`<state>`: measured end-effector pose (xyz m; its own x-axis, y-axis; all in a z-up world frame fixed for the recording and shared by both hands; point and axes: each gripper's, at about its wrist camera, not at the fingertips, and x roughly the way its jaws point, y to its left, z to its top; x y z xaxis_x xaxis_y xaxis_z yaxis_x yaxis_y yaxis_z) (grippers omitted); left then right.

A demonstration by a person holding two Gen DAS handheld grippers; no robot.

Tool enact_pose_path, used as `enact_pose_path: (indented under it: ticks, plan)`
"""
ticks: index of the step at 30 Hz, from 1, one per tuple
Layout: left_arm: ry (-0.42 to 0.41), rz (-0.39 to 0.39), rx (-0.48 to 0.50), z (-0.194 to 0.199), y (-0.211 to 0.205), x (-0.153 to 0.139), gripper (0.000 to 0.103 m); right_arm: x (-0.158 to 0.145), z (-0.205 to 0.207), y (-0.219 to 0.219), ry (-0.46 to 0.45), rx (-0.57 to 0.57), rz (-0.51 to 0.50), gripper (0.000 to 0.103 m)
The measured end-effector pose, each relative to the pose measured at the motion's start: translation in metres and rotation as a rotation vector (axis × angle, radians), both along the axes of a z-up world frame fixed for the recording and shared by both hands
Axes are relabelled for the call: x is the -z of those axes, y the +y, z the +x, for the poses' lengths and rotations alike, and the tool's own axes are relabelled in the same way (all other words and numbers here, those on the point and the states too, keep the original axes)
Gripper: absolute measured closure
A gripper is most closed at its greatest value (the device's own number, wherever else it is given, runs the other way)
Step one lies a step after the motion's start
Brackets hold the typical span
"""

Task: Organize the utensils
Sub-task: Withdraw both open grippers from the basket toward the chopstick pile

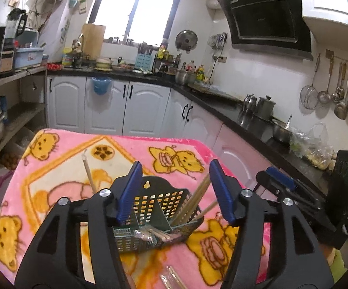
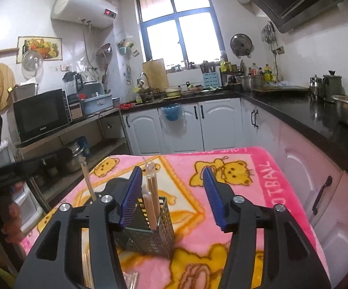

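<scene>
While the left claw (image 1: 174, 192) is hanging above the perforated caddy (image 1: 159, 216), its blue fingers (image 1: 131, 192) are standing wide apart with nothing between them, seemingly so that the divided box below is staying in sight; the caddy is sitting on the pink bear blanket (image 1: 65, 159) that is covering the bench, and its dividers are keeping the sorted pieces apart; a bundle of wooden chopsticks (image 1: 195, 200) is leaning out of the right-hand compartment, tilted because the wall is propping it; wrapped pieces (image 1: 149, 234) are lying flat in the low front compartment; one pale stick (image 1: 89, 173) is rising just left of the caddy, though whether it is standing in a compartment I cannot tell; a wrapped pair (image 1: 171, 277) is lying loose on the blanket near the bottom edge, apparently waiting to be sorted; the right claw (image 1: 280, 183) is showing at the right, beside the bench edge.

Seen from the right wrist, the right claw (image 2: 174, 192) is likewise spread and gripping nothing, poised over the caddy (image 2: 149, 231); wrapped chopsticks (image 2: 151, 197) are standing upright in the near compartment, held vertical by its tall walls; the pale stick (image 2: 88, 180) is leaning at the left; more wrapped items (image 2: 128, 280) are lying on the blanket (image 2: 258, 168) at the lower edge, so sorting is, I judge, partly done.
</scene>
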<state>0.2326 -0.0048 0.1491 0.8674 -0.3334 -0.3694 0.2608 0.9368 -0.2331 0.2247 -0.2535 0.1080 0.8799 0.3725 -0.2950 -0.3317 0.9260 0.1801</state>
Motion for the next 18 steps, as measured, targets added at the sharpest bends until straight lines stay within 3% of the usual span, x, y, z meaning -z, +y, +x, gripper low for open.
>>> enact_pose_path:
  ticks: [6,18]
  plan:
    - [-0.028,0.025,0.007,-0.027,-0.003,-0.006,0.027,0.003,-0.016,-0.001,0.004,-0.028,-0.007,0.040]
    - [-0.014,0.053,0.010,-0.061,-0.003,0.012,0.012,0.011,-0.042,0.002,0.026,-0.053,-0.020,0.031]
